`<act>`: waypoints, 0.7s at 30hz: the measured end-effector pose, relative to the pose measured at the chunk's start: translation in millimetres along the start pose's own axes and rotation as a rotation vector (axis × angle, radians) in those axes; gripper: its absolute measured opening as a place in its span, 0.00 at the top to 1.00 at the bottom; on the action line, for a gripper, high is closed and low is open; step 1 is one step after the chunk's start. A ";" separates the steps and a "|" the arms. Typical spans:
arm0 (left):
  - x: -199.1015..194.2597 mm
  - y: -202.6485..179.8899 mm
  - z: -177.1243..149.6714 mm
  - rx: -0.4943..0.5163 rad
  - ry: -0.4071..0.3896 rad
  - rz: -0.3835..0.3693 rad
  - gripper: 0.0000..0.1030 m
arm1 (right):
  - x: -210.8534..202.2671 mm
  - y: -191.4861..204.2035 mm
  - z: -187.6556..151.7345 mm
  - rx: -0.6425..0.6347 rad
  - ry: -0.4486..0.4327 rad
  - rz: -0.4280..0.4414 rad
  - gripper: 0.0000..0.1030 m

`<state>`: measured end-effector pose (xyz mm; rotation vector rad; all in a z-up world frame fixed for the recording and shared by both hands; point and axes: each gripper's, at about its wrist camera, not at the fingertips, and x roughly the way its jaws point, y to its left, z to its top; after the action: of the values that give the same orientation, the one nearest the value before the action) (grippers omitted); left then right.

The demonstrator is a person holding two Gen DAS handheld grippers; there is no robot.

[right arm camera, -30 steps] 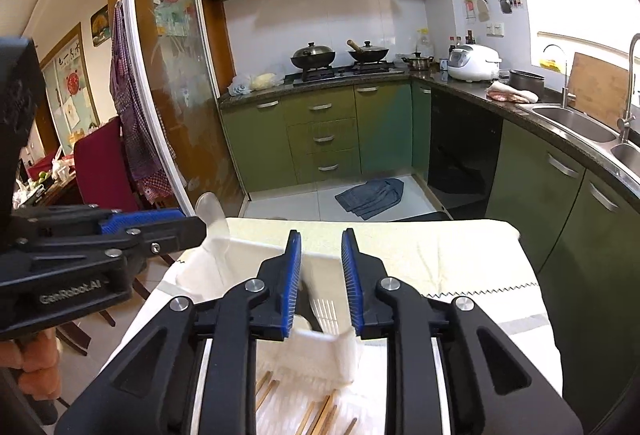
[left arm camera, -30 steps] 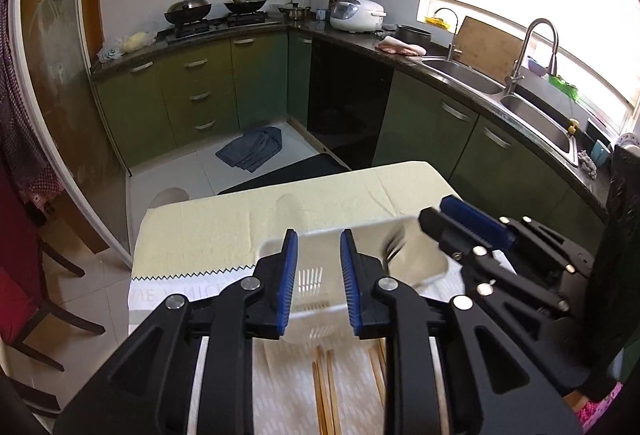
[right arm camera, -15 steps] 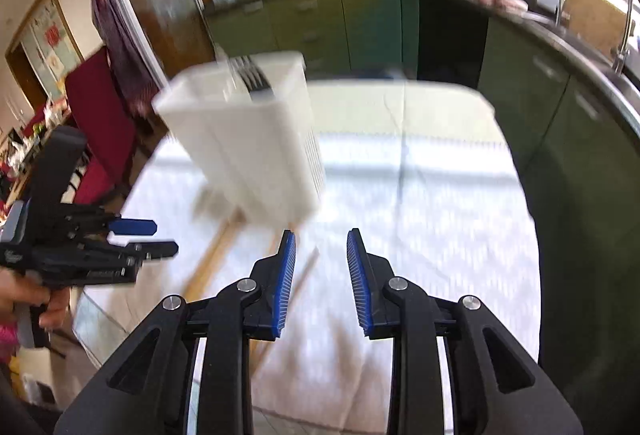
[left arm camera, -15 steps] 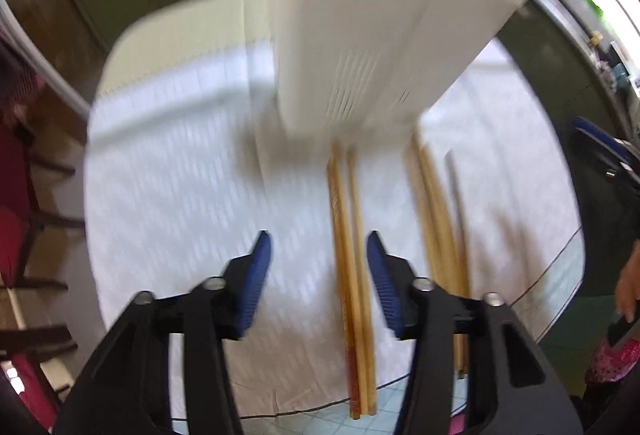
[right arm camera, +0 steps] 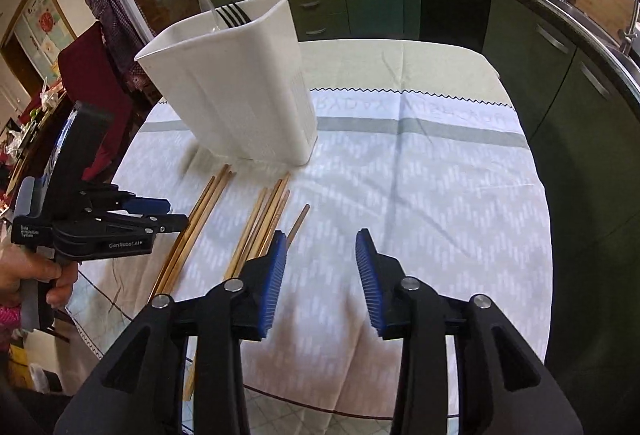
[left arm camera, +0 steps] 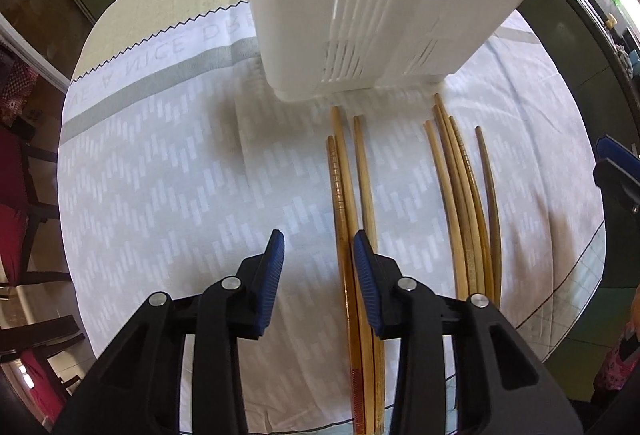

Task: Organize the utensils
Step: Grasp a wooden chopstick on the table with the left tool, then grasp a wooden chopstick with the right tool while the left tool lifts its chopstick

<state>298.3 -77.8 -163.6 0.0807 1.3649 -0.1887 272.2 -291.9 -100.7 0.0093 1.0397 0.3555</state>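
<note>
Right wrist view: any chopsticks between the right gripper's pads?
No. The right gripper has only bare tablecloth between its pads; the chopsticks lie left of its left pad.

Left gripper (left arm camera: 318, 255): tipped from level to steeply downward, now low over the tablecloth (left arm camera: 168, 171) beside the left chopstick group (left arm camera: 344, 195); jaws wider than a second ago, now closing, nothing between. Right gripper (right arm camera: 320, 259): likewise lowered; jaws wider, opening, nothing between.
</note>
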 end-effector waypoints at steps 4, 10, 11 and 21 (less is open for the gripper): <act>0.2 1.1 1.9 0.000 0.002 -0.003 0.66 | 4.6 3.0 -0.1 -0.010 0.014 -0.006 0.64; 6.3 0.9 5.4 0.013 0.017 0.013 0.67 | 19.3 5.0 -1.0 -0.012 0.067 -0.015 0.64; 8.4 0.0 6.2 0.015 0.023 0.016 0.67 | 22.6 5.5 -1.2 -0.013 0.081 -0.015 0.64; 13.8 -12.9 5.1 0.058 0.021 0.053 0.91 | 72.9 23.2 3.9 -0.008 0.296 0.011 0.76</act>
<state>303.5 -92.6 -175.3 0.1677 1.3767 -0.1838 302.1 -248.1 -156.0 -0.0463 1.3309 0.3784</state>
